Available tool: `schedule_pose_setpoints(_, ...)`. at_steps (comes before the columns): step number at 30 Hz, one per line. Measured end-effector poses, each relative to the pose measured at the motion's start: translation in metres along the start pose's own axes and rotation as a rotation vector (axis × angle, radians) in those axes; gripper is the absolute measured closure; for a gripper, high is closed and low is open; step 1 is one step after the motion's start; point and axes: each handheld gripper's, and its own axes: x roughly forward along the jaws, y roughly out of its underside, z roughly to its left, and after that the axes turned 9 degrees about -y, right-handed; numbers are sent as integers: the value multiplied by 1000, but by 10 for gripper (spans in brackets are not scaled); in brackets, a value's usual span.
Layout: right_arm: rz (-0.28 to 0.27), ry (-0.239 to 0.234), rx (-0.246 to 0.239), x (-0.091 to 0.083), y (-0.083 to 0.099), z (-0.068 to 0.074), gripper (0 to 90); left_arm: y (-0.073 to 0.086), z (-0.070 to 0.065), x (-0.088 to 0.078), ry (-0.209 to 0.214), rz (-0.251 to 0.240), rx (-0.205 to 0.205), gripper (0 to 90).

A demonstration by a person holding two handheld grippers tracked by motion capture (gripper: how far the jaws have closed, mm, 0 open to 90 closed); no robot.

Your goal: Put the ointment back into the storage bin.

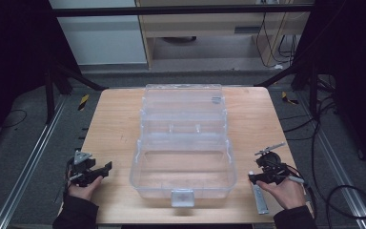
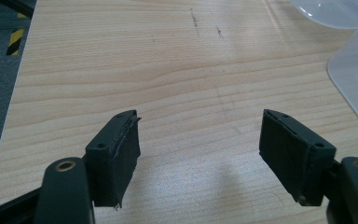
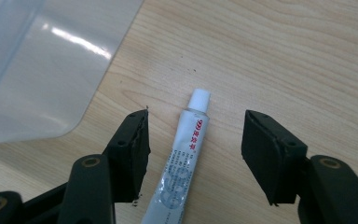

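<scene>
A clear plastic box point(image 1: 183, 162) with its lid swung open toward the back stands mid-table; its inside looks empty. A white tube point(image 3: 182, 161) with a white cap and red print lies flat on the wood right of the box point(image 3: 37, 70), also seen as the tube point(image 1: 260, 198) near the table's front edge. My right gripper point(image 3: 196, 154) is open and straddles the tube, jaws on either side without touching it; it appears as the right gripper point(image 1: 262, 175) in the high view. My left gripper point(image 2: 200, 156) is open over bare wood, left of the box; the left gripper point(image 1: 100, 172) holds nothing.
The wooden table point(image 1: 119, 119) has bare room on both sides of the box. Black frame legs point(image 1: 78, 76) and cables point(image 1: 324, 124) stand on the floor around it. A box corner point(image 2: 354, 79) shows at the right of the left gripper view.
</scene>
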Motion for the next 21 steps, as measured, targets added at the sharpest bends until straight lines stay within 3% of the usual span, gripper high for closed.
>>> schedule_pose_setpoints(6,37,5,6,7,1,1,461,0,0,0,1,-1,0,282)
schedule_pose_setpoints(8,44,-25,25,9,2,-1,472,0,0,0,0,-1,0,281)
schedule_pose_setpoints(14,71,-38,51,17,9,-6,500,0,0,0,-1,0,0,282)
schedule_pose_setpoints(21,100,-30,33,22,9,-7,539,0,0,0,1,0,0,282)
